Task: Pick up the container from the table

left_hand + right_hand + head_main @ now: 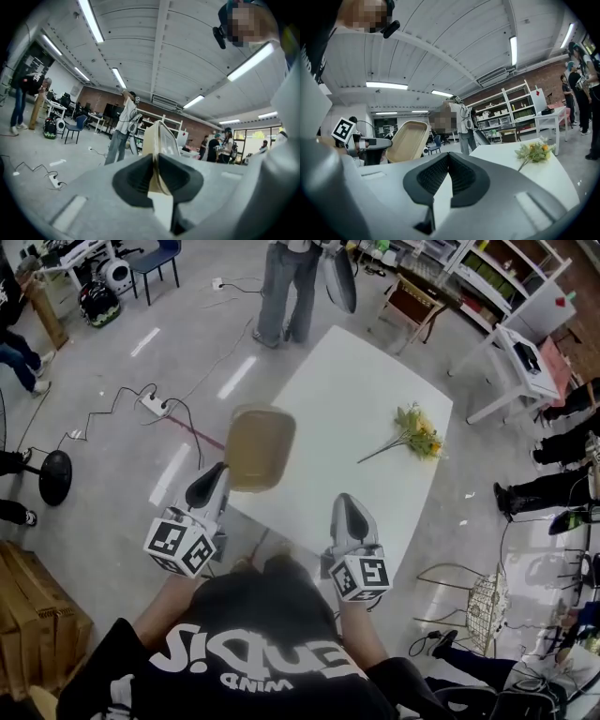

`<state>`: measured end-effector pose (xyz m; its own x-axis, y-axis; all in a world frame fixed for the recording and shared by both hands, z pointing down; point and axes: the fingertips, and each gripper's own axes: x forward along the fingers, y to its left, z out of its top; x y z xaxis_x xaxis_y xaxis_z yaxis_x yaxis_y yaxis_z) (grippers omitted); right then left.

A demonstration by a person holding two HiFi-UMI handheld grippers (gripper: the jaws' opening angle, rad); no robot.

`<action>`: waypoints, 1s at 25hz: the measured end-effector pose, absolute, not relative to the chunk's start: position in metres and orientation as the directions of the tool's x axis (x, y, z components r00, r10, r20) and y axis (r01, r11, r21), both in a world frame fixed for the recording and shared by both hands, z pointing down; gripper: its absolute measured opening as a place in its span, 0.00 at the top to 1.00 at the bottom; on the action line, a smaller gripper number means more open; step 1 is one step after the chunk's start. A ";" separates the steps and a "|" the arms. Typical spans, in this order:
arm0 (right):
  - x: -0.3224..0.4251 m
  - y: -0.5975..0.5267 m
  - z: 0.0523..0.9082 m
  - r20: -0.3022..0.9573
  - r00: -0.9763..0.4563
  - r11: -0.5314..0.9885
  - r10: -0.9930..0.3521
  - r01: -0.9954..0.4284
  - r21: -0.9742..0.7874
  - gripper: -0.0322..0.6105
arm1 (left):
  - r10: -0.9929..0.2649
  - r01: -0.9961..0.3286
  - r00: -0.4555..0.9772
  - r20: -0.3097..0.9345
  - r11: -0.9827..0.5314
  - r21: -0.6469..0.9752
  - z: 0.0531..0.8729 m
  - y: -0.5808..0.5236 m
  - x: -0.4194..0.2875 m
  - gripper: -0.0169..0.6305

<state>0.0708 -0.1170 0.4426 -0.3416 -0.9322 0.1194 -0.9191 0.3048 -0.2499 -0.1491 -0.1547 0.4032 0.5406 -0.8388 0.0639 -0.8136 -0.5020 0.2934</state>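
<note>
Black shirt [272, 652] of person wearing head cam is filling lower frame. Just beyond it, two marker cubes [178, 545] are riding on L tongs [221, 476] and R tongs [343, 504]. L tongs are clamping near rim of tan container [261, 446], w/ pads pressing its thin wall from both sides. Rim grip is prob. being used b/c wall is the only part slim enough to fit between the narrow pads. Container is hanging clear of white counter [356, 390], out past its near-left edge and partly over grey floor [103, 484], so pick-up is looking essentially done. R tongs are sitting closed w/ nothing between pads, hovering above counter's near edge. Judged reason: a light container is needing one grip only, so R side is standing by as backup. Flower sprig [413, 434] is lying on counter towards its right side, well apart from both tongs and not part of the job.

View comparison: head view is giving layout, i.e. container vs. counter edge, but is not showing pad contact. L gripper view is showing that contact directly: wall is running edge-on between dark pads, w/ container rising beyond them. R gripper view is showing what neither other view does: container's hollow side, tilted steeply and apparently empty, plus R pads meeting on no object. Standing persons [123, 126] and shelving [511, 112] are appearing in background of gripper views.
</note>
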 end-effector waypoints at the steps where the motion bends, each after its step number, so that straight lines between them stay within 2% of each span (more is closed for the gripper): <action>1: 0.064 -0.109 0.442 0.119 -0.334 0.298 -0.935 -0.922 -0.247 0.95 | -0.837 -0.811 0.543 0.064 -0.504 0.295 0.405 -0.151 -0.156 0.92; 10: 0.033 -0.042 0.432 0.122 -0.250 0.218 -0.961 -0.949 -0.227 0.95 | -0.796 -0.778 0.601 0.073 -0.561 0.283 0.415 -0.107 -0.176 0.92; 25: 0.072 -0.001 0.429 0.079 -0.186 0.166 -0.979 -0.963 -0.212 0.95 | -0.791 -0.777 0.609 0.063 -0.579 0.248 0.426 -0.078 -0.143 0.92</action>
<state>0.0723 -0.0014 0.4291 -0.1859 -0.9793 0.0795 -0.9631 0.1656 -0.2122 -0.1431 -0.0784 0.4265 0.6091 -0.7906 0.0634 -0.7769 -0.5786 0.2484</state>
